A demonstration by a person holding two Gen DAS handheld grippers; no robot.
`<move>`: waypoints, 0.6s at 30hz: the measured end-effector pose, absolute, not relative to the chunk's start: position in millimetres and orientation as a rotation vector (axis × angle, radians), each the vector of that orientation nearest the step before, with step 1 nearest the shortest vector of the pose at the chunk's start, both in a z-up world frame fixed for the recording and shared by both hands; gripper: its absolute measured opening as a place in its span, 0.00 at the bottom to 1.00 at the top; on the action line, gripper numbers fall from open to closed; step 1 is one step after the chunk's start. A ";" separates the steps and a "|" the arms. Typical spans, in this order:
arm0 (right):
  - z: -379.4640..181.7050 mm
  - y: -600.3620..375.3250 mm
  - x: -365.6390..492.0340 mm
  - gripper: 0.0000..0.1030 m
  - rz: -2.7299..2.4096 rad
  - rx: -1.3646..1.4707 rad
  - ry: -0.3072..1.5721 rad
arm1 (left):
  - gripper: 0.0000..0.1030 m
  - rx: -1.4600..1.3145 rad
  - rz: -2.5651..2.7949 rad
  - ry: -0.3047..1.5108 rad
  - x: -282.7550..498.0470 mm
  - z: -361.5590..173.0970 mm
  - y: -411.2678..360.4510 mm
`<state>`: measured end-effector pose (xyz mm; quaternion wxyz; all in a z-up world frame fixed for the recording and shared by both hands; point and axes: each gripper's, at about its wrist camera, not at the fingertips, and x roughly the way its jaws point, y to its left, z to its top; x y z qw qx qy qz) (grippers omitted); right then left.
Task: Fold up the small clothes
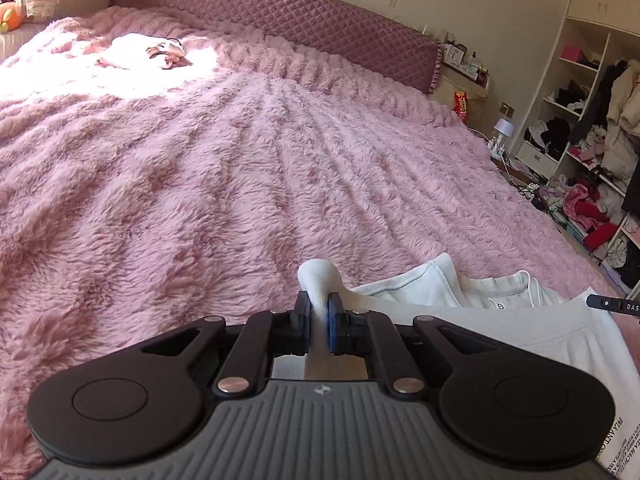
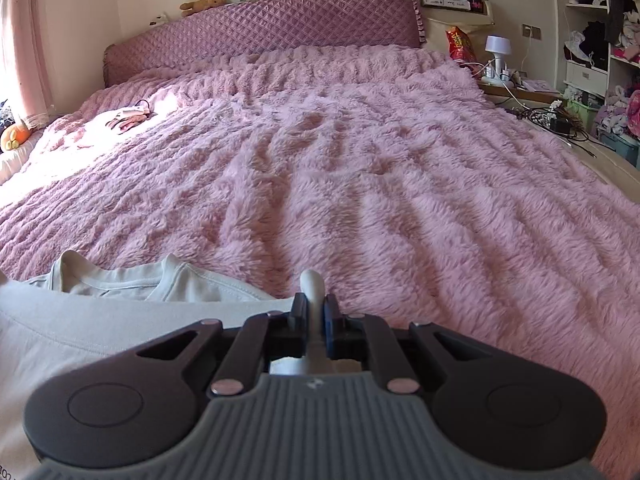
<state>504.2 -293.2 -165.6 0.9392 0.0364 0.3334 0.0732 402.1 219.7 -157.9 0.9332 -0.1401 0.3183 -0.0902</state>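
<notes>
A white T-shirt lies on the fluffy pink blanket at the near edge of the bed, collar facing away. In the left wrist view my left gripper is shut on a pinched-up fold of its left shoulder, and the cloth bulges above the pads. The tip of the other gripper shows at the frame's right edge. In the right wrist view the same T-shirt spreads to the left, and my right gripper is shut on a fold of its right shoulder over the blanket.
Small pale clothes lie in sunlight at the bed's far left, also seen as a pale pile. A quilted purple headboard closes the far end. A nightstand with a lamp and cluttered open shelves stand to the right.
</notes>
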 end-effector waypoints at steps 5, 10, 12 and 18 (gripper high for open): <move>-182.8 -284.0 510.9 0.04 0.113 0.030 0.723 | 0.11 -0.263 -0.146 0.712 410.5 -171.4 217.4; -178.0 -291.2 500.0 0.36 0.056 0.068 0.684 | 0.30 -0.222 -0.126 0.732 408.1 -163.3 213.9; -164.5 -294.7 485.8 0.36 0.075 0.075 0.655 | 0.39 -0.197 -0.126 0.716 400.0 -153.5 213.4; -123.2 -295.5 412.4 0.36 0.208 0.103 0.631 | 0.46 -0.079 -0.076 0.716 348.8 -128.5 199.4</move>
